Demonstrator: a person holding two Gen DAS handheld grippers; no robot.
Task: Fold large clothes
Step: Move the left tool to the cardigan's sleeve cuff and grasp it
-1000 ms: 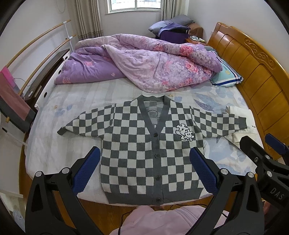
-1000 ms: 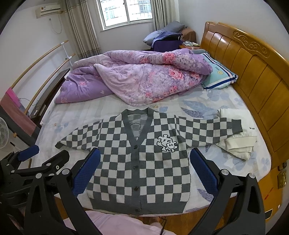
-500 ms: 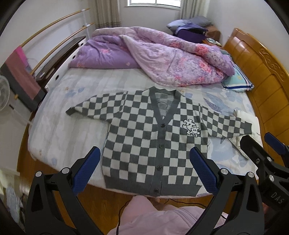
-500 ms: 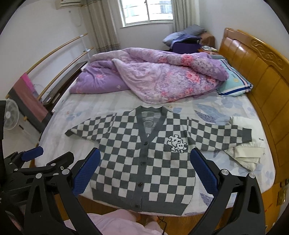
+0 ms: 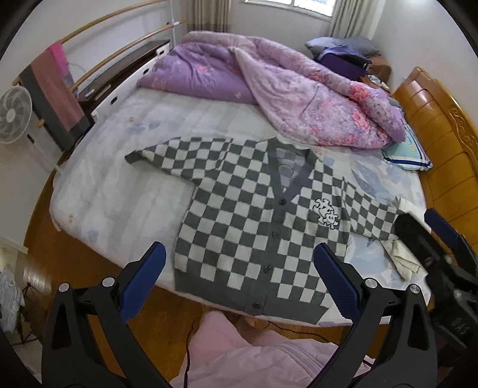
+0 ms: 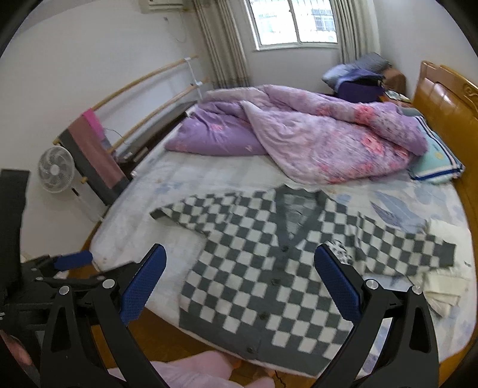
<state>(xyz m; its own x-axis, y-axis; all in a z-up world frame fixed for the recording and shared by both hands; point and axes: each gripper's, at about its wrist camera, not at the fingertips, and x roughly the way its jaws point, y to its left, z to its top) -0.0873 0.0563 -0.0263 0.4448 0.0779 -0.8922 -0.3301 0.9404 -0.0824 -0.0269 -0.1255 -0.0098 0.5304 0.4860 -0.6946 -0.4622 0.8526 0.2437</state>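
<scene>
No brand name is legible anywhere; the only marking on the checkered cardigan [image 5: 257,226] is a white splotch-shaped patch [image 5: 326,213] on its chest, and faint embossed letters on the right gripper's body at the edge of the left view are too blurred to read. The cardigan lies flat and buttoned on the bed [image 5: 119,191], sleeves spread, its hem at the near mattress edge, below the heaped purple quilt [image 5: 301,98]. The left gripper [image 5: 239,280] hangs above the cardigan's hem, clear of the fabric, jaws spread wide and holding nothing. The right gripper [image 6: 239,280] likewise hovers over the cardigan's lower half, jaws wide apart and empty. A folded cream garment [image 6: 442,286] lies under the tip of one cardigan sleeve, nearest the wooden headboard [image 5: 442,143]. The right view alone shows the window [image 6: 294,22] whole, the air conditioner [image 6: 162,3], and the left gripper's blue fingertip [image 6: 73,259] beside the mattress corner; the left view alone shows the pink-clad person's lap [image 5: 254,355] clearly below the cardigan.
</scene>
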